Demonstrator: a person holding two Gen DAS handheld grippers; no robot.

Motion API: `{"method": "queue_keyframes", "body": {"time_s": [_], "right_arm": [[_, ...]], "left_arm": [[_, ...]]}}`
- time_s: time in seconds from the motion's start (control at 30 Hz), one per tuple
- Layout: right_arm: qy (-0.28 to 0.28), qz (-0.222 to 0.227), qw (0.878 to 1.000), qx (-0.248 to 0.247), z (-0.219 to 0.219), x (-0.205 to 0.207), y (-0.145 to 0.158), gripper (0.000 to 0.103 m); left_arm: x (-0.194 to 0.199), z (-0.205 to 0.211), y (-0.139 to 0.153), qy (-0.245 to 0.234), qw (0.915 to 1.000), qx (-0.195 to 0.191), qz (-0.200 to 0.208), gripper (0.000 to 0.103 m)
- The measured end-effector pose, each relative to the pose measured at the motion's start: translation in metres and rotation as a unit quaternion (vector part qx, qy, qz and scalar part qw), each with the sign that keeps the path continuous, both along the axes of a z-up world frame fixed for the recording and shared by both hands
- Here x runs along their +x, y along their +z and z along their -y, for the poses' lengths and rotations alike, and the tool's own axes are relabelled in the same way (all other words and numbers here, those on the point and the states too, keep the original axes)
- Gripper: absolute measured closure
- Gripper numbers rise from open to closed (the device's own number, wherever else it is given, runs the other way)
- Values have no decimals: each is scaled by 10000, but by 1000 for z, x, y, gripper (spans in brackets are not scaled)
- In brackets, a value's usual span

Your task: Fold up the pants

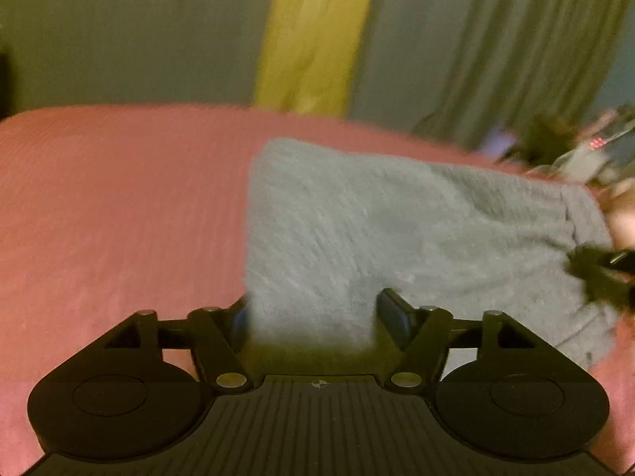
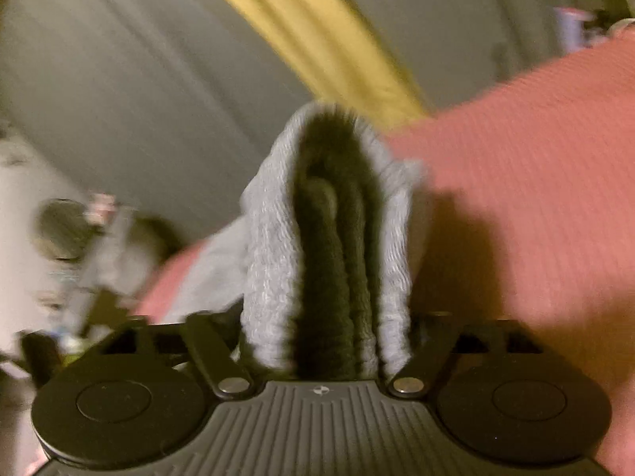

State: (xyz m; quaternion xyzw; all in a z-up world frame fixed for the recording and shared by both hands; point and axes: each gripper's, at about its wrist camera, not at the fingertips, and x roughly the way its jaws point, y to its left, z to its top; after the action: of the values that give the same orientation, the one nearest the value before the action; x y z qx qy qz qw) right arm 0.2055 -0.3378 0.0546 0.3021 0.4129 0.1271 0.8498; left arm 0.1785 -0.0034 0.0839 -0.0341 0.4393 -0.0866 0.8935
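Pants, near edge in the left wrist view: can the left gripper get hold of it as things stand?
Probably yes. The left gripper has its fingers spread, and the near edge of the gray pants already lies between them on the pink bedcover. Nothing sits in between; blur hides whether the pads touch.

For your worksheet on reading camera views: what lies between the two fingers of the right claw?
A bunched fold of the grey fleece pants fills the gap in the right claw, seen in the right wrist view.
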Motion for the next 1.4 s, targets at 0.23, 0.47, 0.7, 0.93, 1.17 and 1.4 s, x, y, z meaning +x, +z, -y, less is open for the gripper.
{"method": "queue_keyframes", "body": {"time_s": [0.23,0.47,0.7,0.93,1.17,1.4], "right_arm": [[-70,261,9940,-1057,-12,-40,2,4],[261,-739,9754,-2061,-43,-39,-51,4],[64,-58,9800,-1987,-51,-97,-26,4],[453,27,9743,-2208,-72,-164,-45,4],[-188,146,9708,-2387,-79,-175,-36,4],[-249,140,9708,-2383,-77,-167,-23,4]], "left_arm": [[-55,-18,-11,284,9986,106,443,8],[-60,-28,-36,731,9972,2,164,3],[-88,-18,-28,841,9961,-83,232,3],[-98,34,-42,168,9992,363,98,3],[-102,60,-54,-87,9944,1058,8,3],[-117,43,-35,160,9972,705,163,2]]}}
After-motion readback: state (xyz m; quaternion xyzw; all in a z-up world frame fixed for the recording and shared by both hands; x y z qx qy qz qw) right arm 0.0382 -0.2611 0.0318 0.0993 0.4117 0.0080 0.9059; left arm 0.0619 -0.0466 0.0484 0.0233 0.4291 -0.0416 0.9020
